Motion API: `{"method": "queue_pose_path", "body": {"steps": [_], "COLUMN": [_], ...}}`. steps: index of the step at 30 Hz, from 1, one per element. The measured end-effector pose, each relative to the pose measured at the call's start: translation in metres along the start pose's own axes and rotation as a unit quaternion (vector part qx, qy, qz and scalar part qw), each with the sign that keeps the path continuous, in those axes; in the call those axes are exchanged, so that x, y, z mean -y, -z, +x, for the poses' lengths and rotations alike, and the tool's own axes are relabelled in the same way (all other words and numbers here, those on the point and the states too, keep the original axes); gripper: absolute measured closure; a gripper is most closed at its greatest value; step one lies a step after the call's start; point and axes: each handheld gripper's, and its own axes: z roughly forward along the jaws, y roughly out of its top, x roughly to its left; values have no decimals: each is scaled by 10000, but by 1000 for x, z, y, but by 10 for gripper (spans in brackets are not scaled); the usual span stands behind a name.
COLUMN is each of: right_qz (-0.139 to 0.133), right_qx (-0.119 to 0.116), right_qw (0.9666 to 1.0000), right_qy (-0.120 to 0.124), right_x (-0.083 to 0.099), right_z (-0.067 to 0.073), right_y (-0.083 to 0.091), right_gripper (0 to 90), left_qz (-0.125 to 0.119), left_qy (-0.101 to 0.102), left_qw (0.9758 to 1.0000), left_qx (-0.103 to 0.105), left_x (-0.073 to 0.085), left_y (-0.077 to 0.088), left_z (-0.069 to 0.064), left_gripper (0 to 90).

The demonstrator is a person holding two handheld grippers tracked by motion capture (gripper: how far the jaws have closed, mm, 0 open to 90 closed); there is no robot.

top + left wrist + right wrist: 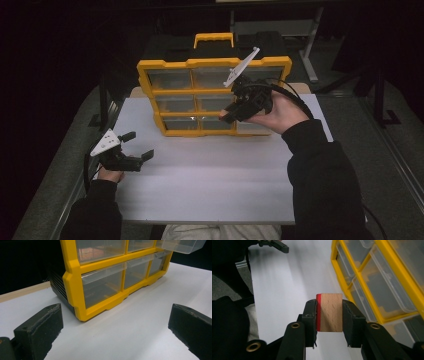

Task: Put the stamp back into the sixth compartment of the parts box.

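My right gripper (pixel 329 315) clamps the wooden block (pixel 331 312); I'd carry it level to the pulled-out drawer (pixel 181 245). Left gripper (pixel 115 327) gapes idle.

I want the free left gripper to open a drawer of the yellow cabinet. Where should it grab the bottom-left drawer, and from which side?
Probably the clear lip along the top front edge of the bottom-left drawer, approached straight from the cabinet's front. That lip juts past the yellow organizer cabinet frame, while the drawer's sides sit recessed. The left gripper is open and already faces that corner.
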Motion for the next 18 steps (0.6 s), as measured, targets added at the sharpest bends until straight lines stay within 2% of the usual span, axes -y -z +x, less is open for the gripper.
{"method": "queue_pose_path", "body": {"steps": [6,18], "right_qz": [66,3], "right_qx": [107,264], "right_qw": [9999,9994], "right_qy": [-93,-242], "right_x": [3,10], "right_z": [-7,-17], "right_y": [6,18], "right_gripper": [652,652], "left_qz": [0,3], "left_qy": [1,-2], "left_qw": [10000,10000], "left_qx": [6,13], "left_x": [0,0], "left_y": [0,0], "left_z": [0,0], "left_gripper": [0,0]}}
